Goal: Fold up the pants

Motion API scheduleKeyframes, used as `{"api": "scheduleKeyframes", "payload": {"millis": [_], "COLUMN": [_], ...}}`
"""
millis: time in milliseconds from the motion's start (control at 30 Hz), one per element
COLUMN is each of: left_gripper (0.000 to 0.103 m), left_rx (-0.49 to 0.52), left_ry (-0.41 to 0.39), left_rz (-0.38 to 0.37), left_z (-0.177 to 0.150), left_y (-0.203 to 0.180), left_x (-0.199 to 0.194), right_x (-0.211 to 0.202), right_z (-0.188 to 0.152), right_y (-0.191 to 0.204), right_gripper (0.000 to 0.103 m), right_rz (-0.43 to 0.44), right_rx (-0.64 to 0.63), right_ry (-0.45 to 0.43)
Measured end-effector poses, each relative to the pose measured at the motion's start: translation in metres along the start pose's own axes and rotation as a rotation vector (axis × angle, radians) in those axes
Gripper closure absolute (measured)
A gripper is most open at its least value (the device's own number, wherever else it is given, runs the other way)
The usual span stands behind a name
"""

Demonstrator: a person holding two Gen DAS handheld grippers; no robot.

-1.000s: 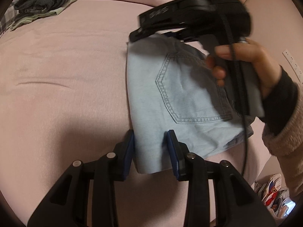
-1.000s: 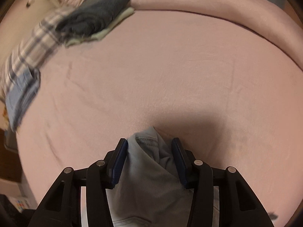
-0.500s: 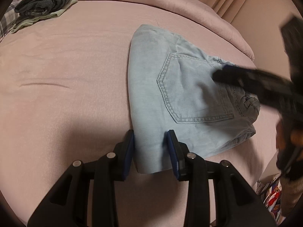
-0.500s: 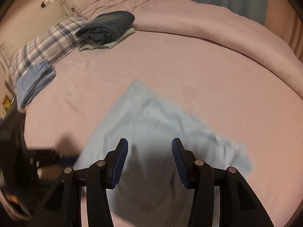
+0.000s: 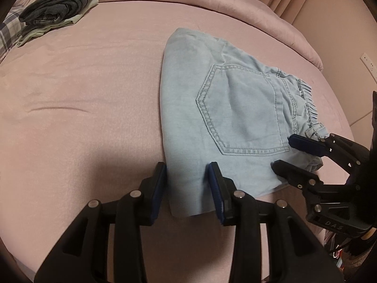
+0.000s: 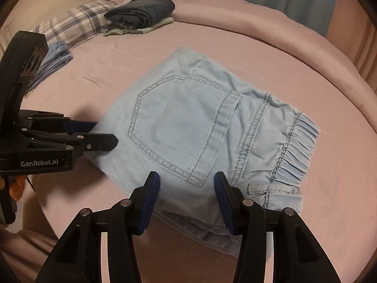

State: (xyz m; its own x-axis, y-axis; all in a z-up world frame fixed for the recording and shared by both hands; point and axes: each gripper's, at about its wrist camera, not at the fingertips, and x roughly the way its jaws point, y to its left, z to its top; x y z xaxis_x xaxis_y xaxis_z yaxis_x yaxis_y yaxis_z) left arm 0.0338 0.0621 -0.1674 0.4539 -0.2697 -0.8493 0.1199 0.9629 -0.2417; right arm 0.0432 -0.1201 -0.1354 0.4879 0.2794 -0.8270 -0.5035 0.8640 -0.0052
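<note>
Light blue pants [image 5: 235, 108] lie folded on the pink bed [image 5: 82, 94], back pocket up and elastic waistband [image 6: 297, 146] to the right. My left gripper [image 5: 187, 169] straddles their near left corner. Its jaws are opening, and the fabric lies flat between the pads without being pinched. In the right wrist view the left gripper [image 6: 104, 133] sits at the pants' [image 6: 188, 122] left corner. My right gripper [image 6: 186, 176] stands open over the near edge below the pocket, holding nothing. The left wrist view shows the right gripper [image 5: 284, 152] by the waistband corner.
A stack of folded dark jeans [image 6: 141, 14] lies at the far side, beside a plaid pillow [image 6: 70, 23] and a folded blue garment [image 6: 54, 56]. A rolled pink duvet [image 6: 259, 23] borders the back. The bed's edge drops off at the right [image 5: 341, 122].
My right gripper carried the pants' end over, let it go and swung back to the near right edge. The pants now lie folded flat. My left gripper stayed at the corner.
</note>
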Motion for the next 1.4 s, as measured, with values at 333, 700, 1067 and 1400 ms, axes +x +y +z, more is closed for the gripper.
{"api": "scheduleKeyframes", "payload": {"millis": [333,700,1067,1400], "left_gripper": [0.05,0.048,0.048,0.048], "left_rx": [0.003,0.004,-0.01,-0.012], "left_ry": [0.008,0.012,-0.006,-0.036], "left_rz": [0.074,0.106,0.125,0.103], "left_z": [0.003,0.004,0.009,0.021], "left_y": [-0.004,-0.008,-0.011,-0.01], "left_x": [0.0,0.0,-0.01,-0.017], "right_x": [-0.037,-0.056,-0.043,-0.027], "right_z": [-0.011,-0.028,-0.047,-0.061], "right_y": [-0.056,-0.1,-0.114,-0.124], "right_gripper": [0.046,0.037,0.035,0.032], "right_rz": [0.198,0.185,0.257,0.321], "right_rx": [0.296,0.49,0.592,0.669], "right_ry": [-0.096,-0.175,-0.143,-0.091]}}
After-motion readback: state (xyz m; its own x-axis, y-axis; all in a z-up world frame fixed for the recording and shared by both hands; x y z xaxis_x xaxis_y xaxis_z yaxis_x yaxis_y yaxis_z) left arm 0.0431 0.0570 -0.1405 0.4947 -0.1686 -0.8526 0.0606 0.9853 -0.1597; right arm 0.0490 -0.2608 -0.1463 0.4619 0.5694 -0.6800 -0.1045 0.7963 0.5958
